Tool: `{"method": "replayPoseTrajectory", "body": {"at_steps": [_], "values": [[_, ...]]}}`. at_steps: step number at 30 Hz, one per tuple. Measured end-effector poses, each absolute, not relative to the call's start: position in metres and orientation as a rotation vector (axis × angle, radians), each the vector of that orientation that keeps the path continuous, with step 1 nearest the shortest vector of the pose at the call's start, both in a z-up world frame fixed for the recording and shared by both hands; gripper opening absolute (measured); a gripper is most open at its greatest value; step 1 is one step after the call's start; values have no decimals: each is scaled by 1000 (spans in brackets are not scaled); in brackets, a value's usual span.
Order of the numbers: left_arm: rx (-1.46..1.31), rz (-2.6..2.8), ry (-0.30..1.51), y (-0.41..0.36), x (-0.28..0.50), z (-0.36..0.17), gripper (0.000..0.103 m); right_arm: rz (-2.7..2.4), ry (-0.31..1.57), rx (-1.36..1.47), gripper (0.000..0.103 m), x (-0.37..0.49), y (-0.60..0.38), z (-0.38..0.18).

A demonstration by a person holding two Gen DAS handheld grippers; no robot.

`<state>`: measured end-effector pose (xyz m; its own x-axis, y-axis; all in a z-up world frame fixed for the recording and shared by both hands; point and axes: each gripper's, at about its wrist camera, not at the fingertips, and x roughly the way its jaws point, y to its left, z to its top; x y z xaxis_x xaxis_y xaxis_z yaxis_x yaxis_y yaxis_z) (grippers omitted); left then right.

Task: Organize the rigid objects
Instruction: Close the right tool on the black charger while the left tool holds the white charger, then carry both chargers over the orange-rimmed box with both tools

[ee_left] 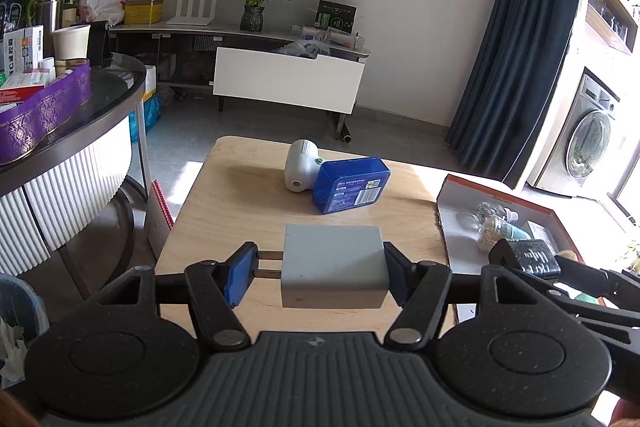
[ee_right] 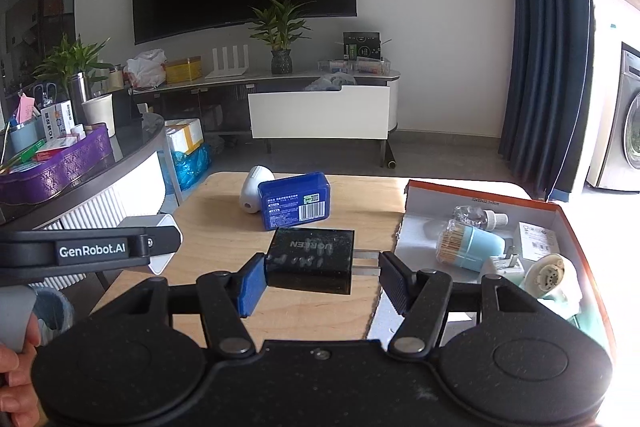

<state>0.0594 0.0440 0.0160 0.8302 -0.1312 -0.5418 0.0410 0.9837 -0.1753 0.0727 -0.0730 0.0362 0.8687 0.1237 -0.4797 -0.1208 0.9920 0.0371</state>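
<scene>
**Two chargers clamped prong-to-pad, both clear of the board**

Left wrist view:
- Left gripper (ee_left: 320,273) closed on grey charger (ee_left: 335,265); blue pad (ee_left: 239,277) bears on the prong tips at 9 o'clock, black pad on the body at 3 o'clock.
- Charger seen above wooden board (ee_left: 248,195), apparently not resting on it.
- At 12 o'clock: blue box (ee_left: 352,185) leaning against white handheld device (ee_left: 301,167).
- At 3 o'clock: orange-rimmed tray (ee_left: 448,199), partly cut by the frame edge; black charger (ee_left: 530,259) visible in the other tool.

Right wrist view:
- Right gripper (ee_right: 322,277) closed on black charger (ee_right: 312,259); blue pad on the body at 9 o'clock, black pad against the prongs at 3 o'clock.
- Tray (ee_right: 412,211) at 2 o'clock, already holding a blue-capped bottle (ee_right: 472,243), a small white plug and a white round item.

Risks (judgement):
- Grip through thin metal prongs: small contact, so either charger liable to pivot or slip out on a tilt or jolt.
- Tray crowded on the near side; a drop onto the bottle could roll it or bounce the charger out.
- Tools close together; collision possible if both head for the tray.

View differences:
- Tray contents readable only from the right wrist.
- Grey charger's grip legible only from the left wrist; the right shows just a corner behind the left tool's arm.
</scene>
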Motion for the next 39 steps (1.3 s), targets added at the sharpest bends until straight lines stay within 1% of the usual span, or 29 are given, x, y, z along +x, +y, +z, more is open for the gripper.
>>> {"method": "replayPoseTrajectory", "body": {"at_steps": [21,39], "values": [[-83,-211,566,-22,17,27,67,90,461,63,74,4,-141,58],[-48,-282,559,-59,6,28,67,18,426,106,74,-21,-176,67]]}}
